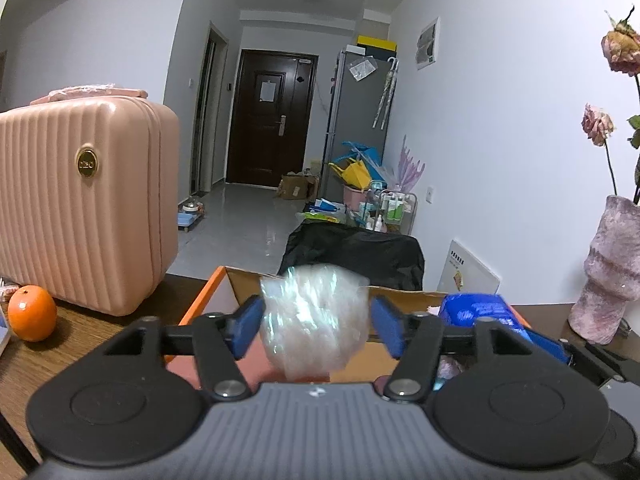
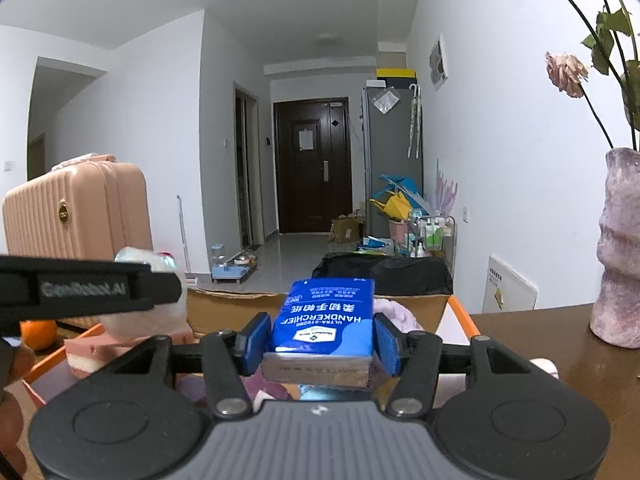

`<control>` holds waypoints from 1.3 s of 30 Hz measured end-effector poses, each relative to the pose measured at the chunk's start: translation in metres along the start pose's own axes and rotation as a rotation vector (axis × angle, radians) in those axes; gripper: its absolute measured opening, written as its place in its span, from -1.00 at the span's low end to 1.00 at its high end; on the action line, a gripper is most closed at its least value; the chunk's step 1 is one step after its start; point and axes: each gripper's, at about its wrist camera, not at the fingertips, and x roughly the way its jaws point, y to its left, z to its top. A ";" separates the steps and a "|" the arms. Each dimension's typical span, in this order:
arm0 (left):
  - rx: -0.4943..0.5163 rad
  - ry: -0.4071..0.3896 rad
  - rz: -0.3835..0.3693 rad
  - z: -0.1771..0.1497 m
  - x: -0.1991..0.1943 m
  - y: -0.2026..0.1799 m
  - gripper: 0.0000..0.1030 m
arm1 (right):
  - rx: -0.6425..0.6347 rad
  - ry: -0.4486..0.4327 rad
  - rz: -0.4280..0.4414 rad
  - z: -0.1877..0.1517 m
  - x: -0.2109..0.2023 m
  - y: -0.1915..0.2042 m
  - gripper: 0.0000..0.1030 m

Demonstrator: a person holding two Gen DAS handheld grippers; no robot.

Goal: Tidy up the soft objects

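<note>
Left gripper (image 1: 316, 322): aimed slightly below level, jaws apart, blue pads (image 1: 249, 326) clear of the blurred clear bag (image 1: 314, 320) between them. Right gripper (image 2: 322, 336): same slight downward tilt, pads (image 2: 256, 342) right at the sides of the tissue pack (image 2: 326, 320); contact can't be confirmed.

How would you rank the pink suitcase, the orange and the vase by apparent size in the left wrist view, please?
1. pink suitcase, clearly largest.
2. vase, though the frame edge crops it.
3. orange, smallest.
The fisheye lens distorts the edges, so true sizes stay unsure.
</note>
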 end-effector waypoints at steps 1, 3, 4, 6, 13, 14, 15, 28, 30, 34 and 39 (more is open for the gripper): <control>-0.005 0.000 -0.002 0.000 -0.001 0.001 0.65 | 0.000 0.002 -0.007 0.000 0.000 0.000 0.19; -0.001 -0.016 0.013 0.001 -0.005 0.003 0.77 | -0.001 0.005 -0.007 0.000 0.000 -0.001 0.40; 0.005 -0.022 0.017 0.002 -0.007 0.004 0.84 | 0.002 0.003 -0.008 0.001 -0.001 -0.001 0.46; -0.001 -0.028 0.015 0.004 -0.011 0.007 0.96 | 0.005 -0.002 -0.014 0.001 -0.003 -0.002 0.71; -0.004 -0.039 0.041 0.006 -0.017 0.015 1.00 | 0.037 -0.011 -0.044 0.002 -0.008 -0.006 1.00; -0.002 -0.039 0.047 0.006 -0.016 0.015 1.00 | 0.036 -0.011 -0.045 0.002 -0.008 -0.007 1.00; -0.001 -0.040 0.051 0.006 -0.016 0.016 1.00 | 0.035 -0.011 -0.046 0.001 -0.009 -0.007 1.00; 0.013 -0.048 0.075 0.008 -0.024 0.015 1.00 | 0.041 -0.013 -0.064 0.001 -0.014 -0.007 1.00; 0.022 -0.054 0.080 0.008 -0.028 0.014 1.00 | 0.036 -0.010 -0.064 0.002 -0.017 -0.006 1.00; 0.040 -0.059 0.091 0.007 -0.040 0.012 1.00 | 0.030 -0.015 -0.066 0.003 -0.028 -0.007 1.00; 0.043 -0.067 0.095 0.005 -0.058 0.014 1.00 | 0.015 -0.030 -0.074 0.001 -0.048 -0.005 1.00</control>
